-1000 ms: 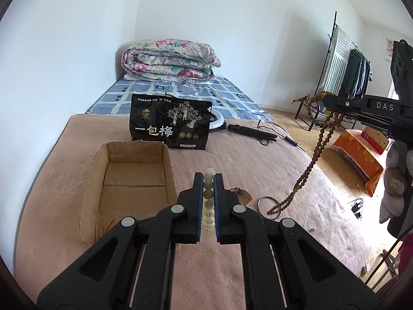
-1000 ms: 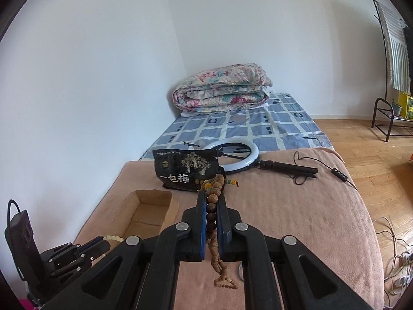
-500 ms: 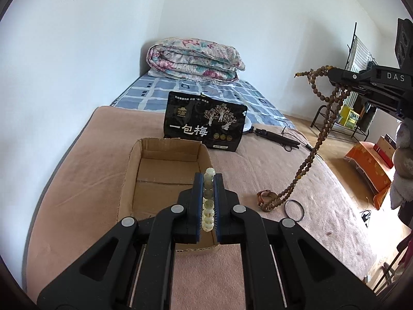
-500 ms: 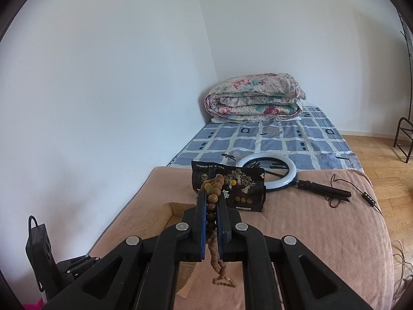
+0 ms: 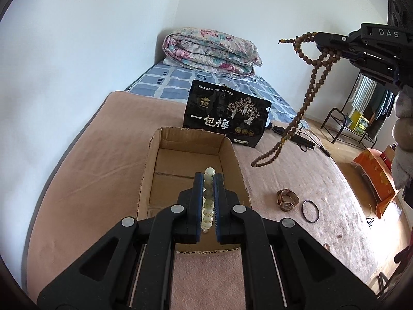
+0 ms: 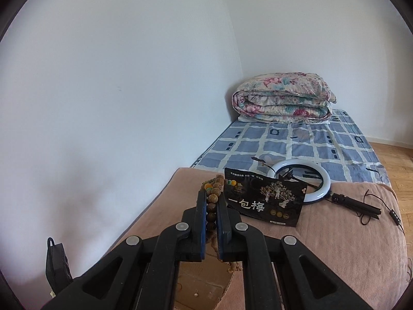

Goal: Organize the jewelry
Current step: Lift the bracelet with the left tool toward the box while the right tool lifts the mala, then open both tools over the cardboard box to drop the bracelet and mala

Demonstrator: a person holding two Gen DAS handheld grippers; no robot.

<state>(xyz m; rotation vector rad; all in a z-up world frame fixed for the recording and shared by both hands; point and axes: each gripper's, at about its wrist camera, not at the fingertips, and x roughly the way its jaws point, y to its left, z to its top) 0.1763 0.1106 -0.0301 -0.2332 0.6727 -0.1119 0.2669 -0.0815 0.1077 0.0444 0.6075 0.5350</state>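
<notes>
My left gripper (image 5: 209, 178) is shut on a pale green bead bracelet (image 5: 208, 201) and holds it over the near part of an open cardboard box (image 5: 152, 165) on the pink blanket. My right gripper (image 6: 212, 196) is shut on a long brown wooden bead necklace (image 6: 212, 201). In the left wrist view the right gripper (image 5: 320, 40) is up at the right, and the necklace (image 5: 307, 95) hangs from it in the air, its low end just right of the box. A brown-strap watch (image 5: 287, 199) and a thin dark ring bangle (image 5: 310, 211) lie on the blanket right of the box.
A black snack bag (image 5: 225, 118) stands behind the box. A ring light (image 6: 300, 180) with a handle and cable lies behind it. A folded floral quilt (image 5: 211, 51) is at the far end by the wall. The bed edge, a rack and the floor are at the right.
Both grippers moved left toward the box. The left gripper now sits over the box's near end. The necklace rose clear of the blanket and swung closer to the box.
</notes>
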